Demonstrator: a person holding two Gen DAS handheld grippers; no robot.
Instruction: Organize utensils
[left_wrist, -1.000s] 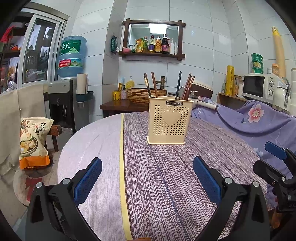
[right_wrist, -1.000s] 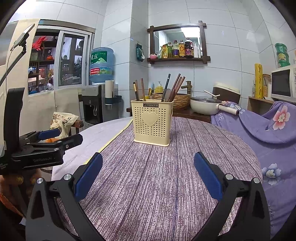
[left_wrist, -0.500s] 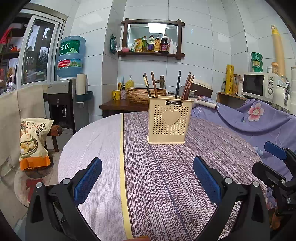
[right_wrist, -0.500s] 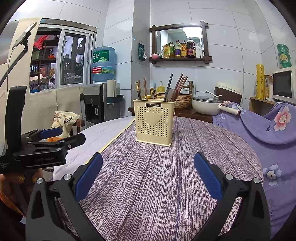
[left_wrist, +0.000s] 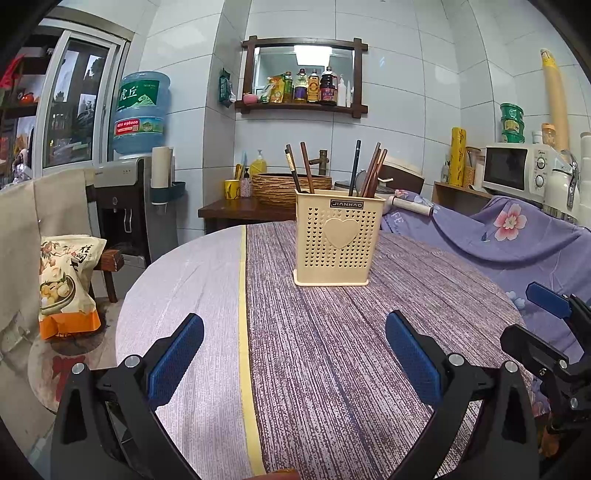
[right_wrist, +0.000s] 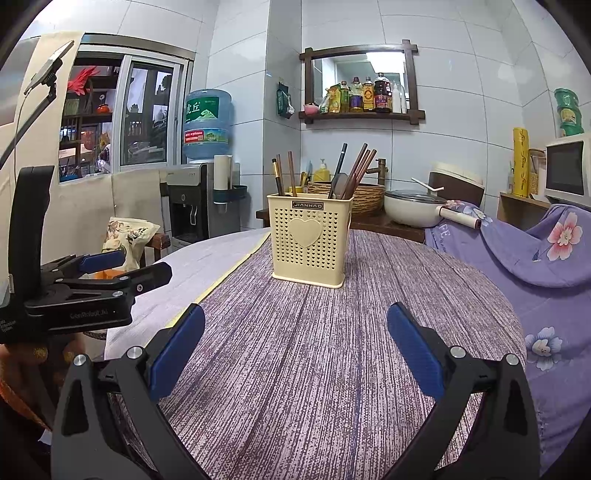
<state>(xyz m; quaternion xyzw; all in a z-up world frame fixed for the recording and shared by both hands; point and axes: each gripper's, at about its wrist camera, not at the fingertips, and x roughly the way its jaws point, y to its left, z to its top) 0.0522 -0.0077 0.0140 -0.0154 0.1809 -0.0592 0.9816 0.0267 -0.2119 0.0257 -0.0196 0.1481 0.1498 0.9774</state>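
Left gripper (left_wrist: 293, 354): fingers spread, empty, over counter (left_wrist: 207, 295) near edge. Holder (left_wrist: 338, 242) stands mid-counter, chopsticks (left_wrist: 371, 171) upright inside: likely light, stiff, slick; pinch near exposed tops. Right gripper (right_wrist: 295, 345): fingers spread, empty.

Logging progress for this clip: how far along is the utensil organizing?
Looks finished: chopsticks stand in the beige holder. Nothing in hand: left gripper and right gripper are open, empty. No loose utensils show on the table.
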